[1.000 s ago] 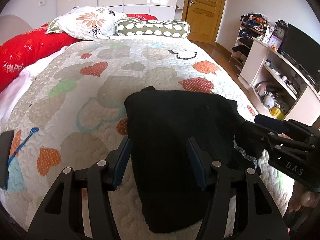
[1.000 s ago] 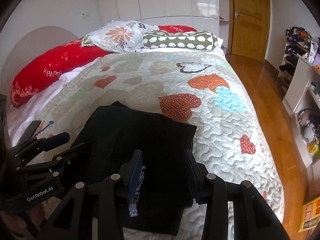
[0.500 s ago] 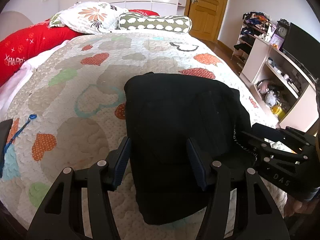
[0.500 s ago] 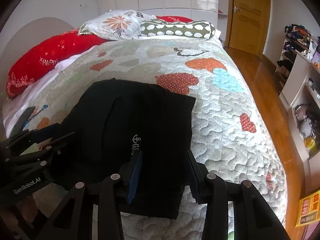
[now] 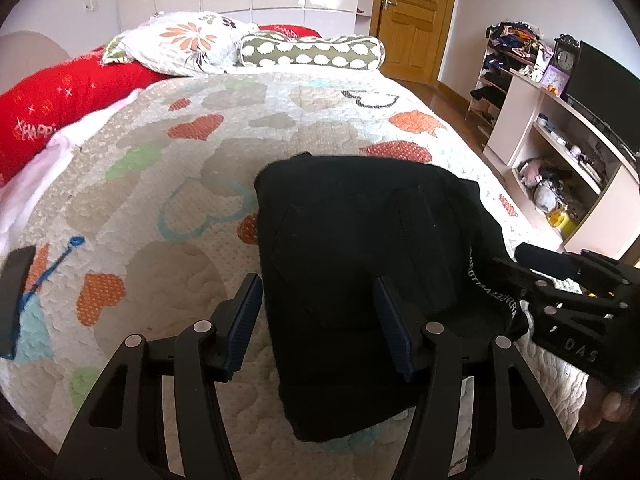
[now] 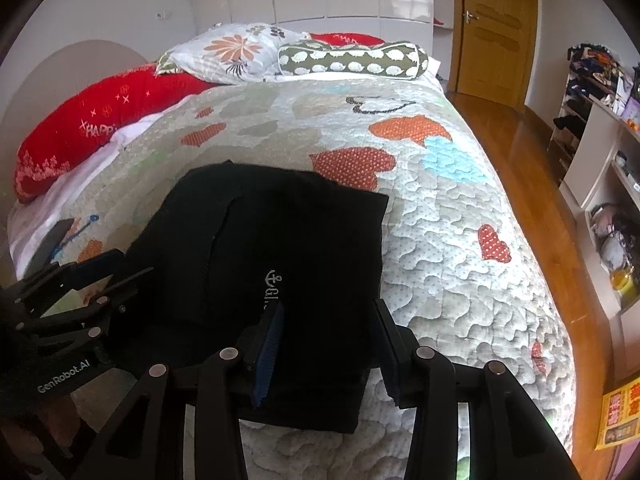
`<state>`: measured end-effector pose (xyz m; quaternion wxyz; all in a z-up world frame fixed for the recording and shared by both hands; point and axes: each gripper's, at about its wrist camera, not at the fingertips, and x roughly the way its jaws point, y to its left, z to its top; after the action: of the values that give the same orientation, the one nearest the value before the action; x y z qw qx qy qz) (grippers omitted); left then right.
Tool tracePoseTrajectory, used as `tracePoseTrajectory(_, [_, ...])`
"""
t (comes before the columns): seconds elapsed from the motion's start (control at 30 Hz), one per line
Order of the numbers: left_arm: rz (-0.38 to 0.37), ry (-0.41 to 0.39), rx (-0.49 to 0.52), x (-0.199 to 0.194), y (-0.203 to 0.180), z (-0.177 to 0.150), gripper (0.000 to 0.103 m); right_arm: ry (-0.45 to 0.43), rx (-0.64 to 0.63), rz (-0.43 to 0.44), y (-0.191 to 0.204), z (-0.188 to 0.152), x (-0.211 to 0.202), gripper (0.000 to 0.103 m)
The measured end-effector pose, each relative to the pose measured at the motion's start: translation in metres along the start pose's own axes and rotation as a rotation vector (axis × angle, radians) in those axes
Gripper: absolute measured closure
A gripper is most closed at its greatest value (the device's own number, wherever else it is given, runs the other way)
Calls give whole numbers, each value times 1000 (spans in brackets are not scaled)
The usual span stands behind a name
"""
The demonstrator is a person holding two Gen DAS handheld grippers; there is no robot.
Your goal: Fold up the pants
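Observation:
Black pants (image 5: 360,260) lie folded into a compact rectangle on the heart-patterned quilt (image 5: 180,184), near the bed's front edge. White lettering on the pants (image 6: 270,288) shows close to my right fingers. My left gripper (image 5: 318,320) hovers over the near left part of the pants, jaws open, pads clear of the cloth. My right gripper (image 6: 326,348) hangs over the near right part, open too, with nothing pinched. Each gripper shows in the other's view: the right gripper (image 5: 560,280) at the pants' right edge, the left gripper (image 6: 80,280) at their left edge.
Pillows (image 5: 188,44) and a red bolster (image 5: 60,100) line the bed's far and left sides. A dark flat phone (image 5: 16,288) lies at the left edge. To the right are wooden floor (image 6: 532,184), a shelf unit (image 5: 560,152) with a screen, and a door (image 5: 416,12).
In the right wrist view the lettering, which sat beside the left pad, now lies further ahead of the fingers. The pants keep their shape and place.

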<state>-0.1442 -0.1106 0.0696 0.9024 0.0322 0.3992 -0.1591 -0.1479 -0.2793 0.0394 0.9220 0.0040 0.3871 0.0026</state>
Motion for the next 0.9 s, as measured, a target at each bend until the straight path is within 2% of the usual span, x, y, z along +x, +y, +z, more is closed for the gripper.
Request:
tracePoseTrajectory(0.37, [8, -24, -15, -12, 8, 7, 45, -26, 40, 7, -9, 5, -16, 60])
tracePoseTrajectory(0.63, [0, -6, -29, -7, 14, 10, 45, -7, 75, 19, -12, 7, -5, 58])
tracePoseTrajectory(0.9, [5, 24, -52, 17, 28, 38, 45, 14, 132, 81, -27, 28, 23, 58])
